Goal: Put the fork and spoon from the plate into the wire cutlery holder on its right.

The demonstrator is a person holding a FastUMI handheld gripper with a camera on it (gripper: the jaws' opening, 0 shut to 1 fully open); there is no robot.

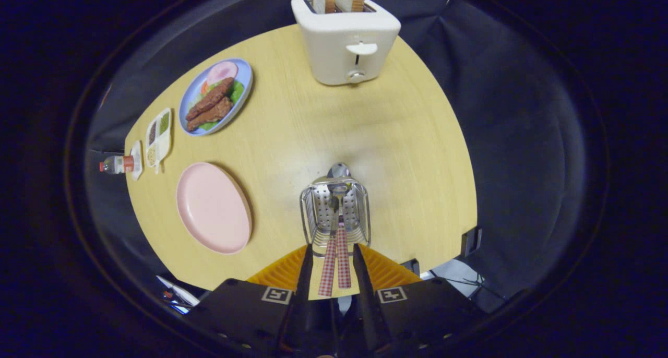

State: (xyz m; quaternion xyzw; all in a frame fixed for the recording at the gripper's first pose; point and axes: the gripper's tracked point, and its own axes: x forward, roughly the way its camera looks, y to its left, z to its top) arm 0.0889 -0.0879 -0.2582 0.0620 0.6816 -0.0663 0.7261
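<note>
The wire cutlery holder (335, 212) stands on the wooden table just ahead of my fingertips. Two red-checked handles, the left one (327, 268) and the right one (343, 264), rise out of it toward me and lie in the gap between my fingers. A spoon bowl (338, 171) shows at the holder's far rim; the fork's head is hidden inside the wire. My gripper (333, 259) is open, with a slim gap between each finger and the handles. The pink plate (213, 207) to the left of the holder is bare.
A white toaster (346, 39) with two bread slices stands at the table's far side. A blue plate of food (215, 97), a small divided dish (158, 133) and a bottle (116, 164) sit at the far left. The table's edge runs close to the right of the holder.
</note>
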